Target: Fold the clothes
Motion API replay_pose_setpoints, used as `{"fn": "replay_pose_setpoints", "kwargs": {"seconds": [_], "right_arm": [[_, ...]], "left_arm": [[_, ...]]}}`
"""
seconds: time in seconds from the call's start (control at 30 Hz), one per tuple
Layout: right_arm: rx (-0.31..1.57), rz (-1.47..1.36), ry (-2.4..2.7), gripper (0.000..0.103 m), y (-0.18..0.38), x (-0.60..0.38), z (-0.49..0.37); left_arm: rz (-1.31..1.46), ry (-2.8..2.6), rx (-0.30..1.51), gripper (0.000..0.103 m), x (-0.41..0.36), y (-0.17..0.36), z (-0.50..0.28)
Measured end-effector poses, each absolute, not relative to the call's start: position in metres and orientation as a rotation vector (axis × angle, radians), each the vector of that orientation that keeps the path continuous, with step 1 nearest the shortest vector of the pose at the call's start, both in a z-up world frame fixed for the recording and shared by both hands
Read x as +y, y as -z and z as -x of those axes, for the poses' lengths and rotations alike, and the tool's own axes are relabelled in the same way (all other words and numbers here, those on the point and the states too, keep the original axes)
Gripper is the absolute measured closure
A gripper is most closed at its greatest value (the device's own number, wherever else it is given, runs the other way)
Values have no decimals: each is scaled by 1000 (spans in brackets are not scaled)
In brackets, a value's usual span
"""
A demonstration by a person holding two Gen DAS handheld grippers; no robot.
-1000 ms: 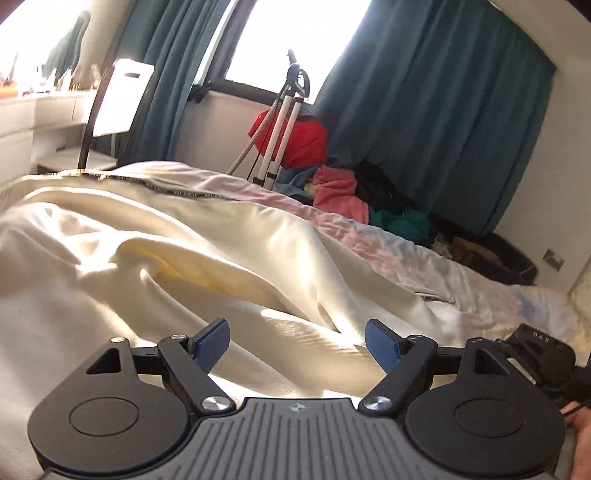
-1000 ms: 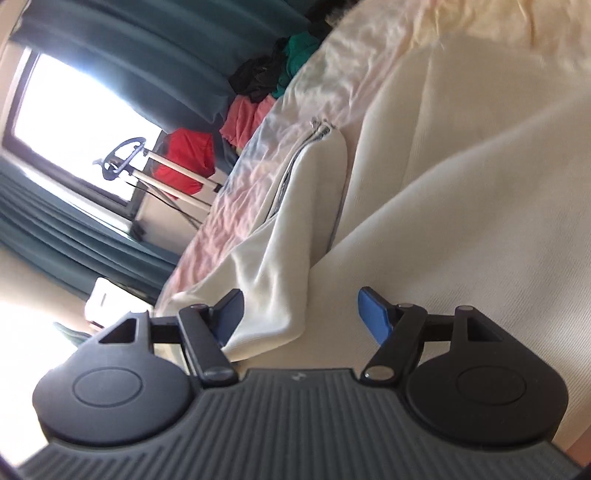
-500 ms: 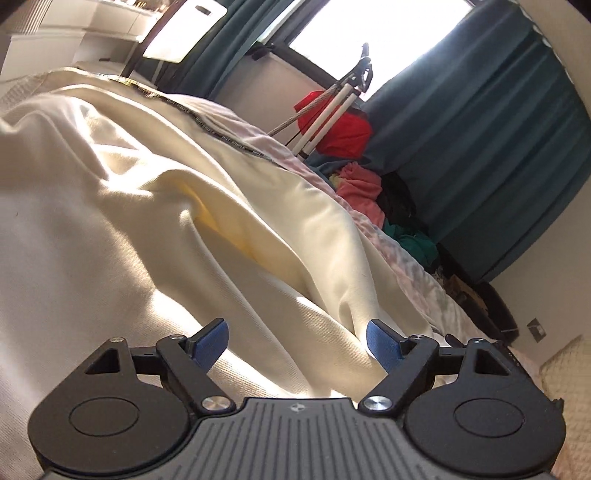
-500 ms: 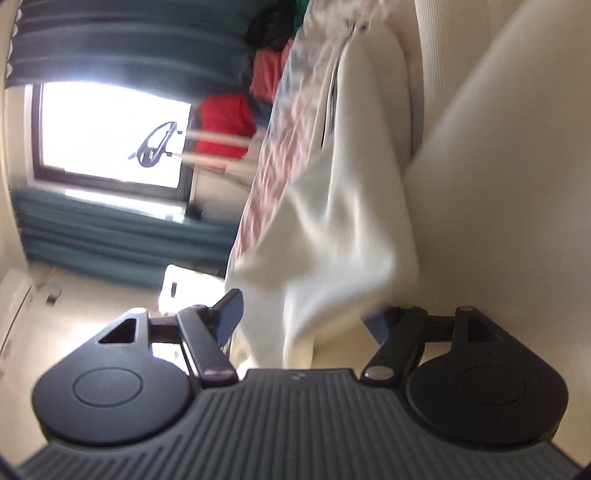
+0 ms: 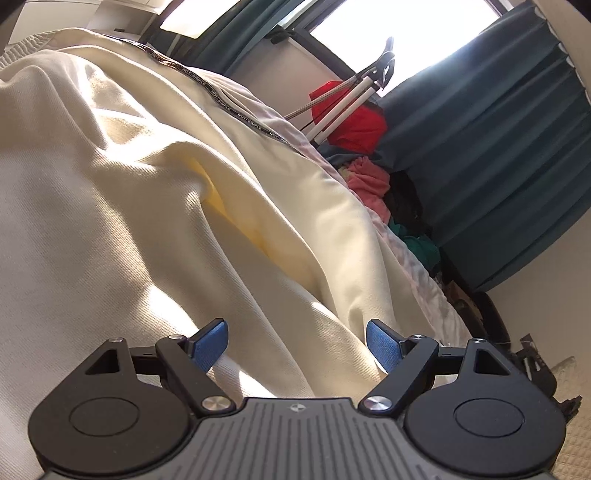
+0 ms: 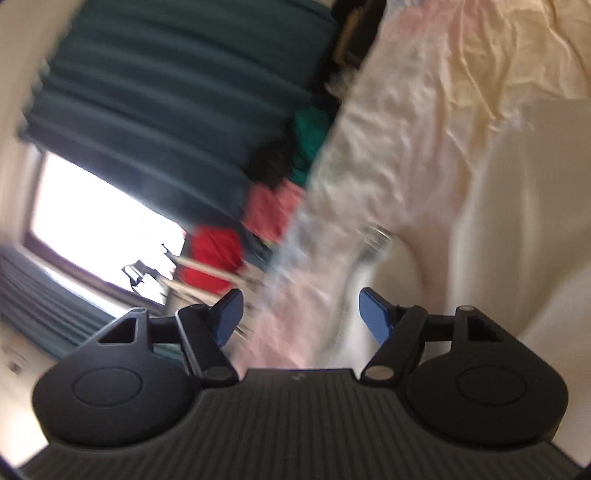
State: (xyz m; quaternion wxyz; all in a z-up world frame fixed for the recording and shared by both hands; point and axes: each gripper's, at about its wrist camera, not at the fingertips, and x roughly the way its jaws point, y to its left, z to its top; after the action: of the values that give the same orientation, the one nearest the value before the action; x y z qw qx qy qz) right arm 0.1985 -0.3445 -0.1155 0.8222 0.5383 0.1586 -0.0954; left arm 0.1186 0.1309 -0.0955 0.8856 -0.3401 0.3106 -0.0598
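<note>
Entry, one moment: one cream garment [image 5: 155,206], a ribbed knit with a dark lettered tape [image 5: 221,99] along one edge, lies spread in soft ridges over the pale crumpled bedsheet [image 6: 417,122]; whether it lies flat or already doubled over, the close views do not settle. Tongs, two: left gripper [image 5: 295,343], fingers spread wide, low over a raised fold with cloth between the blue pads but nothing pinched; right gripper [image 6: 299,314], likewise released and empty, its view smeared by motion, aimed at the garment's edge near a blurred metallic fitting, probably a zip [image 6: 376,236]. Risks, as judged: a left closure here could gather several layers of the ridge instead of a single edge, giving a lumpy fold; a right grasp made at this speed could miss the hem or pinch the bedsheet along with it, dragging the sheet. Background count: one window [image 5: 399,33], teal curtains [image 5: 480,155] on both sides of it, one heap of mixed clothes [image 5: 373,184] on the floor, one white-legged stand [image 5: 343,107].
</note>
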Motion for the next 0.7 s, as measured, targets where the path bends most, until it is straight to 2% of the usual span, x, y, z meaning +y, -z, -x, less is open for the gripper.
{"fn": "replay_pose_setpoints", "kwargs": {"seconds": [0.3, 0.37, 0.43, 0.47, 0.5, 0.57, 0.7], "right_arm": [[616, -944, 204, 32, 145, -348, -258], [691, -807, 214, 32, 145, -337, -278], [765, -622, 243, 46, 141, -321, -298], [772, -579, 261, 68, 136, -316, -304], [771, -549, 279, 80, 130, -312, -308], [721, -538, 333, 85, 108, -311, -311], [615, -290, 422, 85, 56, -312, -327]], "left_arm": [[655, 144, 645, 19, 120, 98, -118], [633, 152, 645, 19, 116, 100, -120], [608, 160, 640, 20, 112, 101, -122], [598, 163, 636, 20, 111, 101, -122], [588, 166, 632, 20, 109, 101, -121], [568, 172, 623, 20, 106, 101, -120], [519, 203, 602, 20, 96, 99, -115]]}}
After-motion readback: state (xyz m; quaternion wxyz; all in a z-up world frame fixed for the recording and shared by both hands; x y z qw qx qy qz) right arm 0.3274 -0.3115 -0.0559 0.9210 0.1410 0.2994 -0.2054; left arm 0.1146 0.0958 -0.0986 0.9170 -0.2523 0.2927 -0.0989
